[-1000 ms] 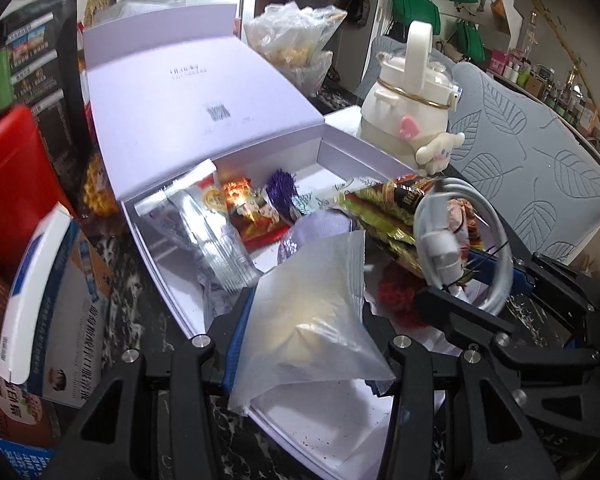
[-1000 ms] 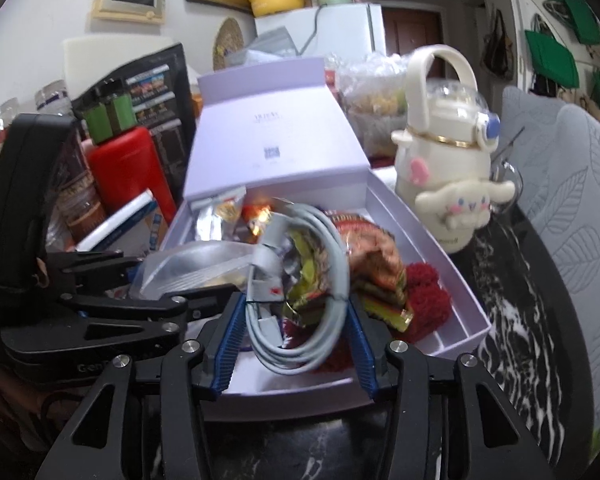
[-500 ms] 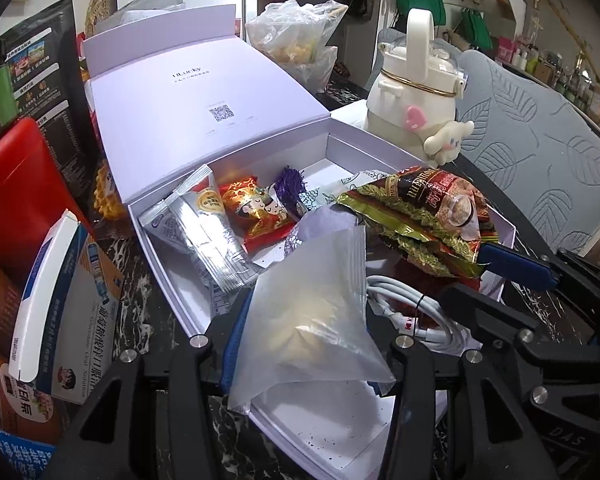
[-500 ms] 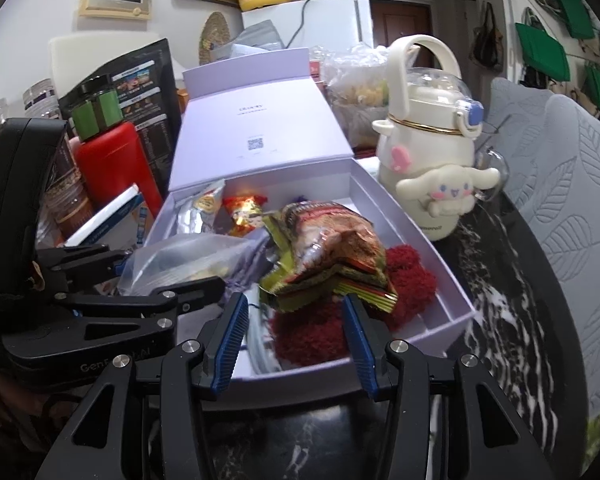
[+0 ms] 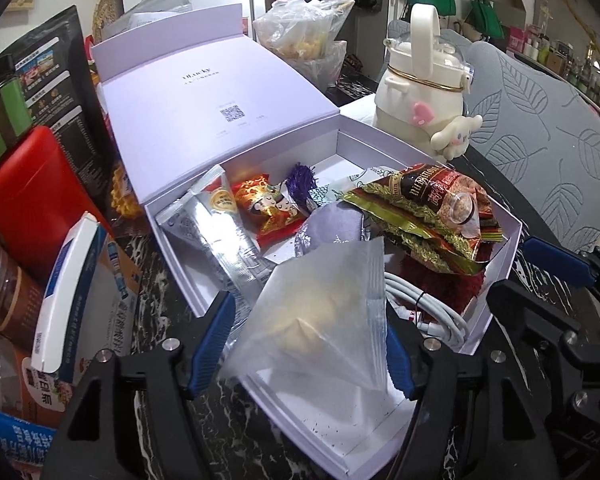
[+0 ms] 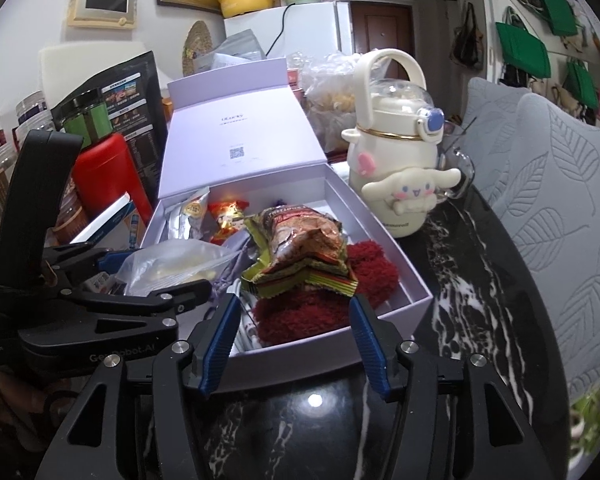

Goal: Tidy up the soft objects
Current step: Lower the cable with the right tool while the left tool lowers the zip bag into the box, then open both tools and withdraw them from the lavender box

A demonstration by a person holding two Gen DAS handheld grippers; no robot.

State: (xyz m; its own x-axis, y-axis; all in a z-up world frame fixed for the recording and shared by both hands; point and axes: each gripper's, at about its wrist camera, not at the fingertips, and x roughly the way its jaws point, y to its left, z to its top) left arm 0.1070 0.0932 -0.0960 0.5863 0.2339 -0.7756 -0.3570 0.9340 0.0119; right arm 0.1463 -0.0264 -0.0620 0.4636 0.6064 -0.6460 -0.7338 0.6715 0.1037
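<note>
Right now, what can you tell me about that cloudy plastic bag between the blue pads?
The plastic bag is frosted, soft and crumpled, with a zip strip along one edge and something pale yellow inside. It lies tilted over the near edge of the lilac box, between the left tool's pads, which have just been opening. Whether either pad touches it is unclear.

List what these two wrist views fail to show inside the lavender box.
- White cable: left wrist view, partly under the clear bag; barely visible in the right.
- Red fluffy item: right wrist view, middle covered by snack packets.
- Box near corner: left wrist view, behind left tongs.
</note>
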